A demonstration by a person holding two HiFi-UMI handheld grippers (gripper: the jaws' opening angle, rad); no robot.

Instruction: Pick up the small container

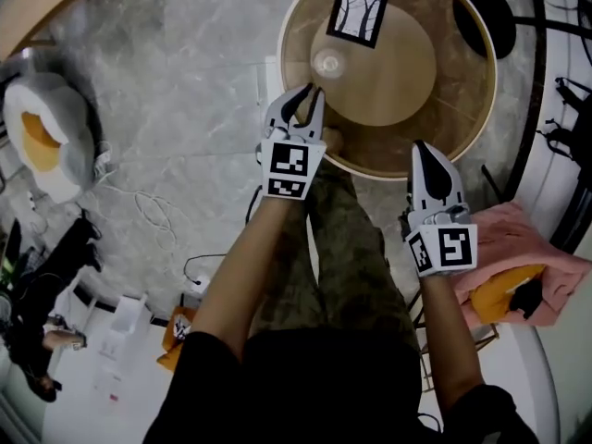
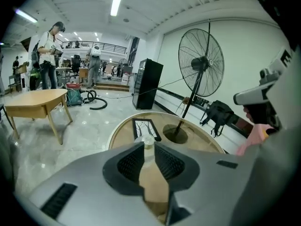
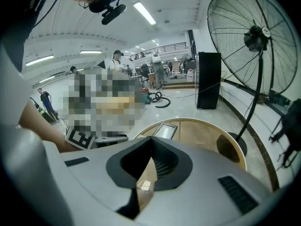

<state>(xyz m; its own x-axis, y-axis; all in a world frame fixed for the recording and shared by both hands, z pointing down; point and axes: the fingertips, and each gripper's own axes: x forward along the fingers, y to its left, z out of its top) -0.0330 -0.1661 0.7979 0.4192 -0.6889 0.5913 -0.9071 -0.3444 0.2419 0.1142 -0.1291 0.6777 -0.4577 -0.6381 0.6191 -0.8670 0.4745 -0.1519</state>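
The small container [image 1: 329, 63], clear and round-topped, stands upright on the round table [image 1: 458, 104], left of the table's middle and near a framed picture of bare trees [image 1: 358, 11], which lies farther back on the same top. In the left gripper view the container [image 2: 148, 140] shows straight ahead in the narrow slot between the jaw tips.

The left gripper [image 1: 308, 92] reaches over the table's near left rim and points at the container, its tips just short of it; the head view shows no contact. Its jaws stand slightly apart, a thin gap between the black ribbed pads [image 2: 129, 163], and nothing is gripped.

The right gripper [image 1: 422, 148] hangs at the table's near right rim, well apart from the container. In the right gripper view [image 3: 151, 141] its jaws meet at the tips, clenched on nothing.

Both forearms stretch forward over the person's patterned trousers [image 1: 347, 248]. A pink cloth [image 1: 541, 248] lies to the right. A big standing fan [image 2: 201, 62] rises beyond the table, and a wooden table [image 2: 35, 100] stands on the pale floor to the left.
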